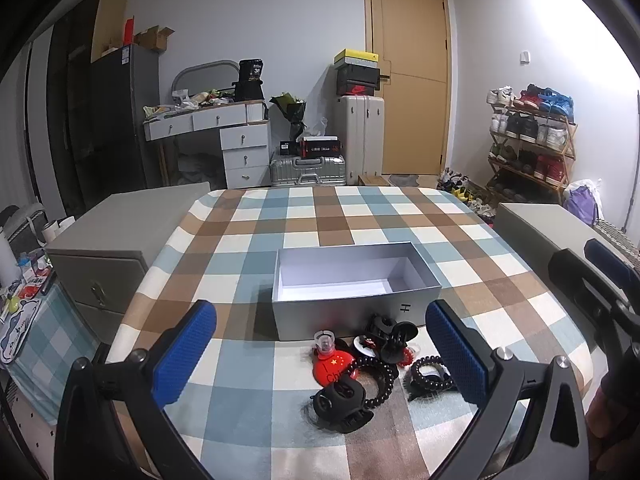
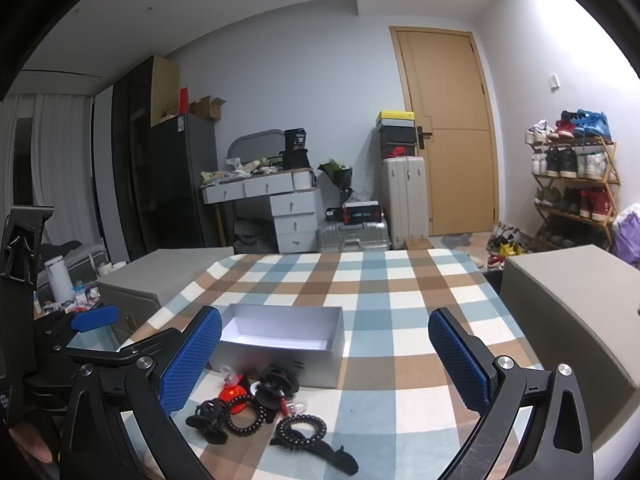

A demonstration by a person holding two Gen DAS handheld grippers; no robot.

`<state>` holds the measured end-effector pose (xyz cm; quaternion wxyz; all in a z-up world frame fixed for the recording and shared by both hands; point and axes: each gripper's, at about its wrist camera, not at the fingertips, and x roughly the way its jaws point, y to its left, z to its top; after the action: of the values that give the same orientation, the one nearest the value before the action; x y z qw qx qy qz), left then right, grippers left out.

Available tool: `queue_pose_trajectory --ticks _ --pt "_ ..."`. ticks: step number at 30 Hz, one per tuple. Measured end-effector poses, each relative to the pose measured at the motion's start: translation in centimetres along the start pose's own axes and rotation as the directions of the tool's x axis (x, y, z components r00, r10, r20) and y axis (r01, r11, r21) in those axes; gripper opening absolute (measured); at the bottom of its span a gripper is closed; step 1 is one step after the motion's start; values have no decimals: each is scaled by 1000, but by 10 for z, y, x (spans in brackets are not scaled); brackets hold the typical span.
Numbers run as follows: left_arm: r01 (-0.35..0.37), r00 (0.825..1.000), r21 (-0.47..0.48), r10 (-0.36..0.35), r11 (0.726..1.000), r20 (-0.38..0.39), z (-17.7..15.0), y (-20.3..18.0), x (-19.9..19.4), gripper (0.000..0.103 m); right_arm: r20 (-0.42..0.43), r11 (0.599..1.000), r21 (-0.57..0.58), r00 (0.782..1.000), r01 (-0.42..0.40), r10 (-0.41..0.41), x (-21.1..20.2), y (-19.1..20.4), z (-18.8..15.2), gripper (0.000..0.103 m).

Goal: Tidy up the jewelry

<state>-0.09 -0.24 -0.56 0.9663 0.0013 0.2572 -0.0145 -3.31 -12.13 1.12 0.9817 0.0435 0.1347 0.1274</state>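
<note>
An open, empty grey box [image 1: 348, 304] with a white inside stands on the checked tablecloth; it also shows in the right wrist view [image 2: 280, 356]. In front of it lies a pile of accessories: a black claw clip [image 1: 340, 404], a black bead bracelet [image 1: 376, 380], a red badge [image 1: 334, 366], a black coil hair tie [image 1: 430, 372], and more black clips [image 1: 390, 334]. The right wrist view shows the coil tie [image 2: 303, 428] and a claw clip [image 2: 208, 418]. My left gripper [image 1: 320, 356] is open above the pile. My right gripper [image 2: 324, 360] is open, to the right of the pile.
The checked tablecloth [image 1: 360, 216] covers the table. Grey cabinets stand at the left [image 1: 116, 236] and the right [image 2: 568, 300]. The right gripper shows at the right edge of the left wrist view [image 1: 600, 280]. A dresser, suitcases and a shoe rack stand far behind.
</note>
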Motion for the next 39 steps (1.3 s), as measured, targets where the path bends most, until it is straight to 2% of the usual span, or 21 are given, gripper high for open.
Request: queue_pose_trajectory --ticks 5,13,19,23,26,30,32,34,36,39 --pt "18 1000 2 -18 1000 -14 -6 1 4 102 -17 1000 -7 1000 6 -6 5 -2 -4 103" --pt "86 992 -11 -86 996 -88 -35 15 17 102 -71 1000 -17 997 -14 13 17 -2 -22 103" --pt "150 974 -35 -154 988 -167 -51 23 29 98 -132 999 -7 991 -32 31 29 -5 -38 103" --pt "223 949 -57 -230 973 -216 -59 24 35 93 -153 999 -1 987 -40 40 33 -5 -44 103" --pt "264 926 -109 -284 958 -248 -60 28 43 87 -165 999 5 985 -41 41 35 -6 -46 103" --pt "318 889 -181 -359 931 -284 -62 31 50 74 -176 999 8 983 -44 44 38 -6 -48 103" --pt "331 880 -191 -375 924 -290 -62 29 51 67 -178 999 4 983 -46 46 39 -6 -49 103" --pt "334 874 -193 -380 922 -303 -63 27 50 51 -181 999 5 982 -46 46 40 -7 -49 103" --pt "344 866 -201 -393 917 -310 -63 28 51 46 -187 999 13 981 -48 49 41 -9 -50 103" --pt "333 872 -195 -380 923 -309 -63 29 48 45 -201 998 24 978 -51 54 43 -11 -51 103"
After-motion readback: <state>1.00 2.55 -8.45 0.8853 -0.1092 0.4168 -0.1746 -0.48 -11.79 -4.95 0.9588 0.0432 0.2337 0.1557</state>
